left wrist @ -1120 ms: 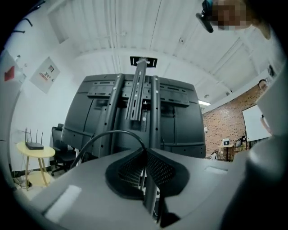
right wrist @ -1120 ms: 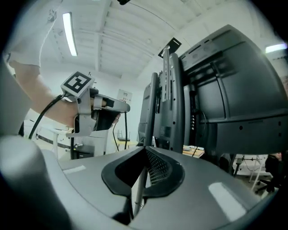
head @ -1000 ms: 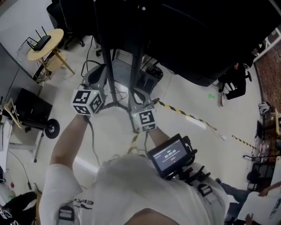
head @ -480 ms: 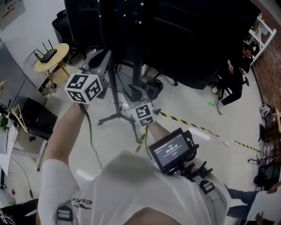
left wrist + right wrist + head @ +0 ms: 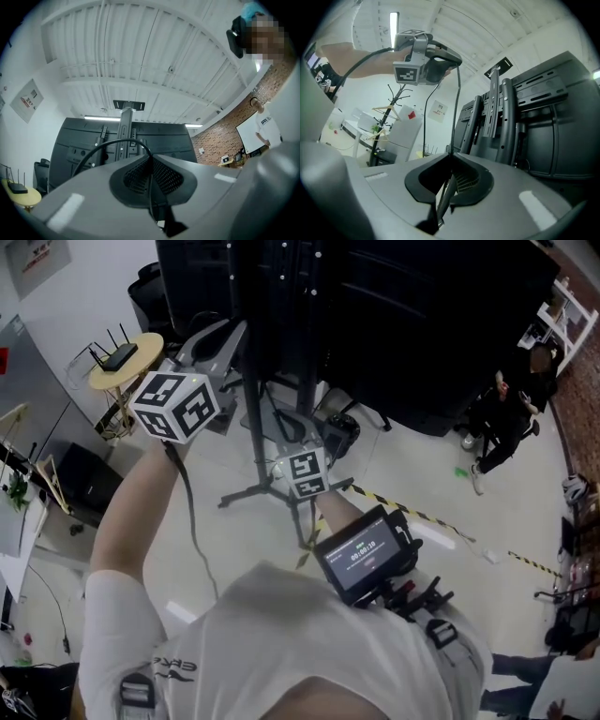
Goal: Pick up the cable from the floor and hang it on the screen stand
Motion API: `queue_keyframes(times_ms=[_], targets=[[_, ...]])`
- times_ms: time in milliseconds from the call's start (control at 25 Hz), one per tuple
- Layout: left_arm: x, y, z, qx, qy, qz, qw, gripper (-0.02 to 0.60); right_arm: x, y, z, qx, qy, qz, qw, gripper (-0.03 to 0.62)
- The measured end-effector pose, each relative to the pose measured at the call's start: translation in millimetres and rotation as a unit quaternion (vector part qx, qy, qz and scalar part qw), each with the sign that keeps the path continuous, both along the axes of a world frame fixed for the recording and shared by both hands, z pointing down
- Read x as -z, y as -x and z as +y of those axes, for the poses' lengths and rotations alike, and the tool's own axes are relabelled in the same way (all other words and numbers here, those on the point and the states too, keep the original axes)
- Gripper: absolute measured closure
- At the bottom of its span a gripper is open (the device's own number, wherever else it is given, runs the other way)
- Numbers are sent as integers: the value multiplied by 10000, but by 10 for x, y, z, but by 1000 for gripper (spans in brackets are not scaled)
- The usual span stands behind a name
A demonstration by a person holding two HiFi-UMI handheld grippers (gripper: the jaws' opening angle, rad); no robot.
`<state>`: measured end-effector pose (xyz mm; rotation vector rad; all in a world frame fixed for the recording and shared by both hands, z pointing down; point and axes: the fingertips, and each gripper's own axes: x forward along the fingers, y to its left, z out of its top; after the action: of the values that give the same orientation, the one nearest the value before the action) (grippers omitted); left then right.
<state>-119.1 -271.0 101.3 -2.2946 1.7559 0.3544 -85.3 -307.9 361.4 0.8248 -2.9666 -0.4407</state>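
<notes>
A thin black cable [image 5: 456, 98] runs straight up from my right gripper [image 5: 452, 158] to my left gripper [image 5: 456, 61], which is raised higher. The right jaws are closing, and their tips meet on the cable that passes between them. In the left gripper view the left gripper [image 5: 151, 157] is shut on the cable [image 5: 110, 141], which arcs away to the left. The black screen [image 5: 422, 315] on its stand [image 5: 251, 381] is right in front. In the head view the left gripper [image 5: 234, 332] is beside the stand's post, and the right gripper's marker cube [image 5: 307, 474] sits lower, near the stand's legs.
A round yellow table [image 5: 127, 360] carrying a router stands at the left, with a black case [image 5: 80, 484] below it. Yellow-black tape [image 5: 412, 512] crosses the floor. A person sits at the right [image 5: 502, 399]. A coat rack [image 5: 389, 112] stands beyond.
My left gripper has risen and moved in toward the stand's post. The right gripper stays low near the stand's legs. The head view has shifted upward.
</notes>
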Motion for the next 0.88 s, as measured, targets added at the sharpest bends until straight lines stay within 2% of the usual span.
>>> queue_keyframes(times_ms=[280, 520, 720, 880], targets=[[88, 386, 109, 291, -65, 177, 9994, 565, 355, -238, -217, -357, -353, -184, 9986, 566], [32, 756, 32, 504, 26, 379, 9980, 563, 864, -532, -444, -697, -796, -338, 9938, 565], [-43, 891, -85, 436, 224, 760, 9959, 556, 1347, -752, -588, -927, -1140, -477, 9880, 563], [-8, 929, -157, 335, 239, 972, 9944, 551, 1697, -830, -661, -1004, -1441, -504, 9832, 563]])
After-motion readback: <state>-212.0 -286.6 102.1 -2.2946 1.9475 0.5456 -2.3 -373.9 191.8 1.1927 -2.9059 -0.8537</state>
